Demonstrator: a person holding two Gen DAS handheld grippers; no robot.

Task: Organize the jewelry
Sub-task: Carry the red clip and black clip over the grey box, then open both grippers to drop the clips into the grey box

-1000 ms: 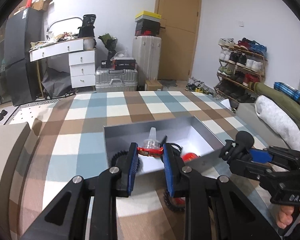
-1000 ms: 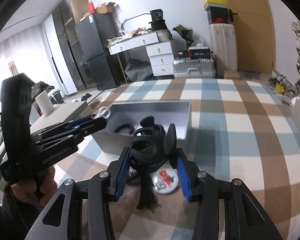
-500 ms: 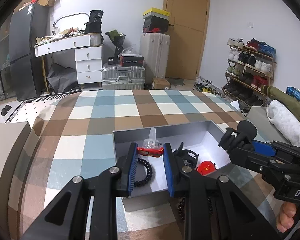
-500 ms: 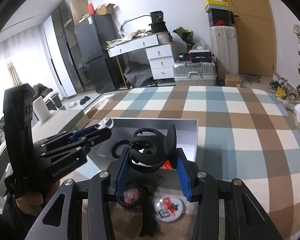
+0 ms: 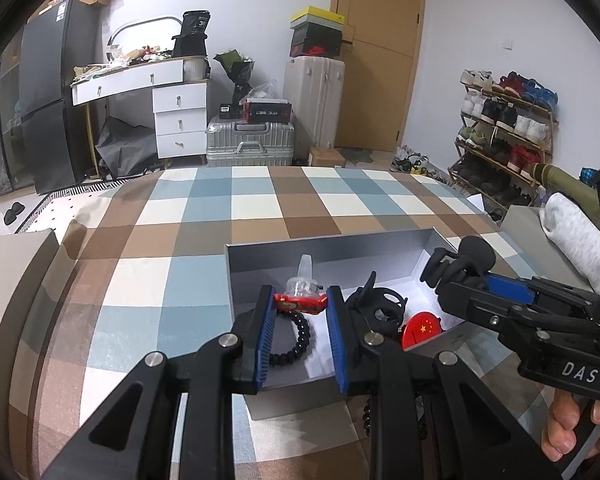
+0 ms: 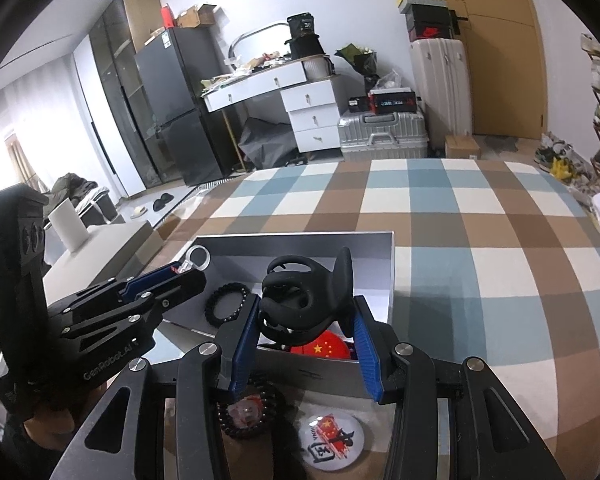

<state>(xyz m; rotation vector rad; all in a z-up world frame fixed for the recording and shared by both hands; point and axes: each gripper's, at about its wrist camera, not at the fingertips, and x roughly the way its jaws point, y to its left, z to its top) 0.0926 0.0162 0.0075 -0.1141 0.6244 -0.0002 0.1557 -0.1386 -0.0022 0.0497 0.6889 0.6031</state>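
A grey open box [image 5: 328,248] lies on the checked cloth. My left gripper [image 5: 299,300] is shut on a small red and clear charm [image 5: 300,294] and holds it above the box's near part. The right gripper [image 6: 304,308] is shut on a black hair claw [image 6: 304,288] over the box [image 6: 392,272]. Inside the box lie a black bead bracelet [image 5: 296,336], another black clip [image 5: 380,308] and a red star badge [image 5: 422,328]. The right wrist view shows the left gripper [image 6: 188,270] at the left with the charm's clear ring [image 6: 198,258].
On the cloth in front of the box lie a white round badge [image 6: 330,438] and a dark bead bracelet with a red charm [image 6: 248,408]. A person's hand [image 5: 572,428] grips the right handle. A grey sofa edge [image 5: 12,264] borders the cloth on the left.
The right gripper has carried the hair claw forward from above the cloth to above the box. The left gripper keeps the charm over the box, barely shifted.
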